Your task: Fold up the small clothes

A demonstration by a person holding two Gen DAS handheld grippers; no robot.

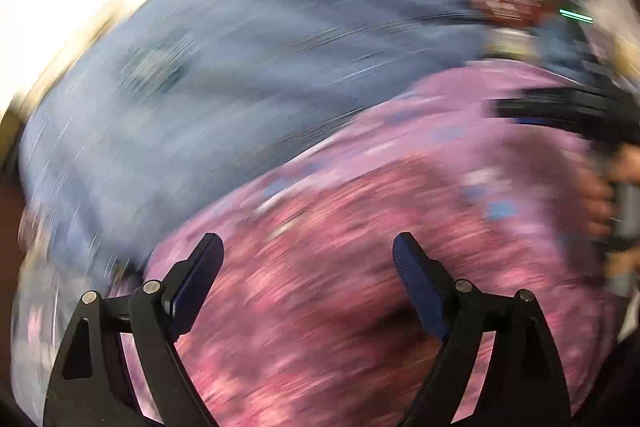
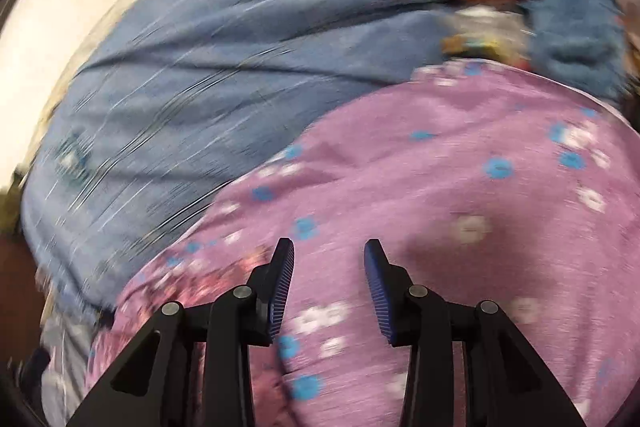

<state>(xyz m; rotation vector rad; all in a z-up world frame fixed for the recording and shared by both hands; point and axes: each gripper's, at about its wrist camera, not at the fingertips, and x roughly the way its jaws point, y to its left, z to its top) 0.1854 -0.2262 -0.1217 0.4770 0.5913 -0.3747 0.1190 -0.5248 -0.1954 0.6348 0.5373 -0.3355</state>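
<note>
Left wrist view – the left gripper (image 1: 308, 247) stands released, wide apart, over the pink garment (image 1: 360, 307); right gripper (image 2: 329, 259) half apart, grasping nothing.

Purple flowered garment (image 2: 460, 179), spread on blue sheet (image 2: 240, 47)

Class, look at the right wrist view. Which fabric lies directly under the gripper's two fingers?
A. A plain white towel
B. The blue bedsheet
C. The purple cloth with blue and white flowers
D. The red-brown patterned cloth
C: the purple cloth with blue and white flowers fills the area beneath and ahead of the right gripper, whose jaws stand apart with nothing clamped.
</note>
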